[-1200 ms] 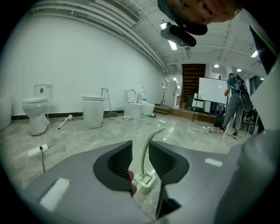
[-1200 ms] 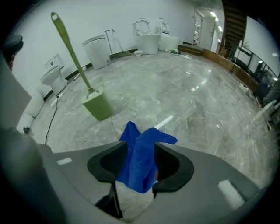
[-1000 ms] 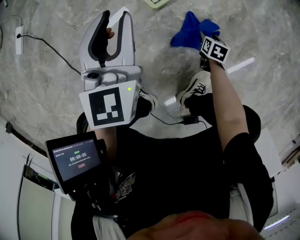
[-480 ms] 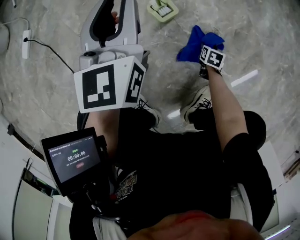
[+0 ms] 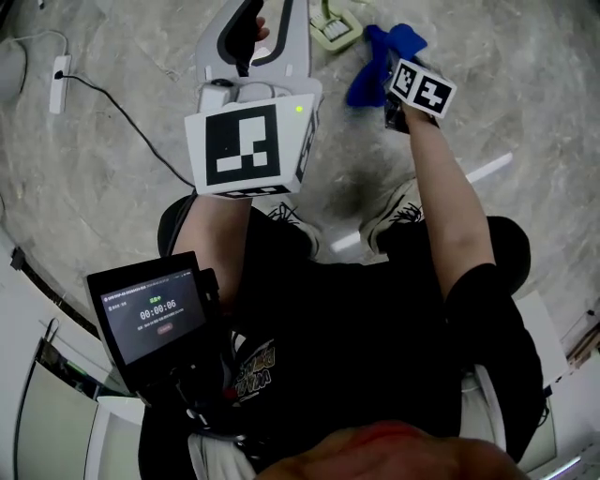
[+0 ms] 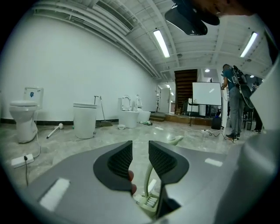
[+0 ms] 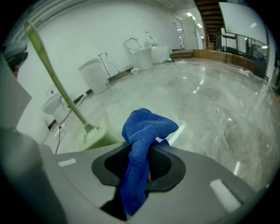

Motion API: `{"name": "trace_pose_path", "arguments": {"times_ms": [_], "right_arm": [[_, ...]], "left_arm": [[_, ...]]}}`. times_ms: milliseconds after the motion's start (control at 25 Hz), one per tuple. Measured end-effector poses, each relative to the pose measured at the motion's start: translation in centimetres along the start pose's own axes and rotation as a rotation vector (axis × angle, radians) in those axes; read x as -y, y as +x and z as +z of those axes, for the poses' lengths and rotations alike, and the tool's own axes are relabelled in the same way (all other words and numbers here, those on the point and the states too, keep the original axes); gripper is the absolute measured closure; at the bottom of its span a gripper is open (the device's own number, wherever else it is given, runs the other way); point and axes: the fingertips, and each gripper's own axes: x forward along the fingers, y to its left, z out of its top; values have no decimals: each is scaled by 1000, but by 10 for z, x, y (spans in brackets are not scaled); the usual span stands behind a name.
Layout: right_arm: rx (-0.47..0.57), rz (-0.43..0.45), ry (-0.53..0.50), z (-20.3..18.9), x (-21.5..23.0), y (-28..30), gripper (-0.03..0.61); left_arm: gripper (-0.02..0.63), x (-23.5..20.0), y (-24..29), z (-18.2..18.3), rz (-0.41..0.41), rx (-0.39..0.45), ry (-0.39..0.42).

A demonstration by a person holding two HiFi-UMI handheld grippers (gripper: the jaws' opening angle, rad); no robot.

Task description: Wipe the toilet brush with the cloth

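Note:
A pale green toilet brush stands in its green holder (image 5: 335, 33) on the floor, its handle (image 7: 57, 83) slanting up to the left. My left gripper (image 5: 258, 28) hovers just left of the holder, jaws a narrow gap apart and open. In the left gripper view the handle (image 6: 148, 175) shows through that gap, beyond the fingertips of the left gripper (image 6: 140, 148), above the holder (image 6: 146, 202). My right gripper (image 7: 140, 148) is shut on a blue cloth (image 7: 146, 127). The cloth (image 5: 380, 56) hangs just right of the holder.
A power strip (image 5: 59, 70) with a cable lies on the stone floor at the left. Toilets (image 6: 24, 118) and a white bin (image 6: 84, 120) stand along the wall. A person (image 6: 232, 105) stands near a whiteboard (image 6: 205, 92). My shoes (image 5: 398, 211) are below the grippers.
Both grippers have moved forward toward the brush holder. The cloth is now closer to the brush. The left gripper has tilted upward, and its jaw gap is unchanged.

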Motion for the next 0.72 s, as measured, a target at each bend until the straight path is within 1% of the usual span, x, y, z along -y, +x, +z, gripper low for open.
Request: {"name": "trace_pose_path", "arguments": {"times_ms": [40, 120, 160, 200, 280, 360, 480, 600, 720], "right_arm": [[50, 22, 18, 19, -8, -2, 471], [132, 61, 40, 51, -20, -4, 472], [151, 82, 55, 61, -23, -2, 472], [147, 103, 77, 64, -25, 3, 472], [85, 132, 128, 52, -22, 19, 472], [10, 138, 165, 30, -17, 34, 472], [-66, 163, 200, 0, -19, 47, 472], [-84, 218, 212, -13, -29, 46, 471], [-49, 261, 241, -3, -38, 36, 471]], "left_arm": [[497, 0, 1, -1, 1, -4, -7], [497, -2, 2, -4, -3, -15, -53], [497, -4, 2, -6, -6, -22, -80], [497, -7, 2, -8, -3, -29, -99], [497, -13, 2, -13, 10, -46, -111], [497, -16, 2, -19, 18, -63, -111], [497, -16, -1, -23, 15, -73, -89], [497, -11, -2, -24, 3, -72, -66], [497, -8, -1, -19, -9, -59, -68]]}}
